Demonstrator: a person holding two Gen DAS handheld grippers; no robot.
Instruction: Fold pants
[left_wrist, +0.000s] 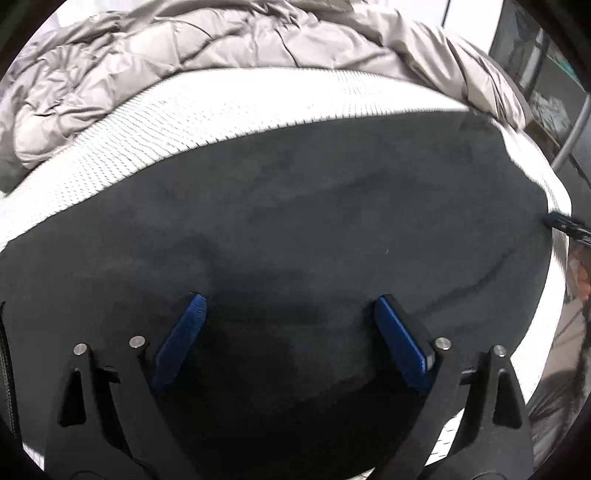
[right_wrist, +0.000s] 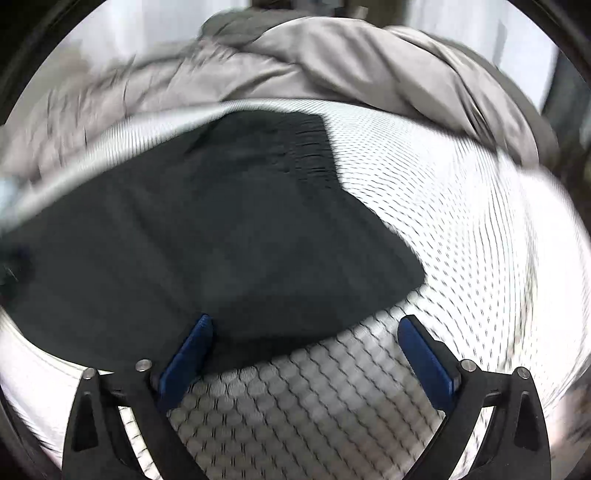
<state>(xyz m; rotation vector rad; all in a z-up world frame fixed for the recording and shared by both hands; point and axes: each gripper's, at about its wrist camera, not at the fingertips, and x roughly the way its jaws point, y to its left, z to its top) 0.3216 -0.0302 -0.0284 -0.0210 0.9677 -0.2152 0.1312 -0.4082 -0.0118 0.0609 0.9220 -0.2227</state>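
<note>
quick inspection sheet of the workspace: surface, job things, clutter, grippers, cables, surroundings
surface: white patterned mattress
job's things: dark pants spread flat on the mattress, waistband end in the right wrist view
clutter: grey crumpled duvet bunched behind the pants
grippers: left gripper open above the pants, holding nothing; right gripper open over the pants' edge, holding nothing
cables: nothing seen
surroundings: dark shelving at right, blurred

Dark grey pants lie spread flat on the white patterned mattress, gathered waistband at the far end.
</note>
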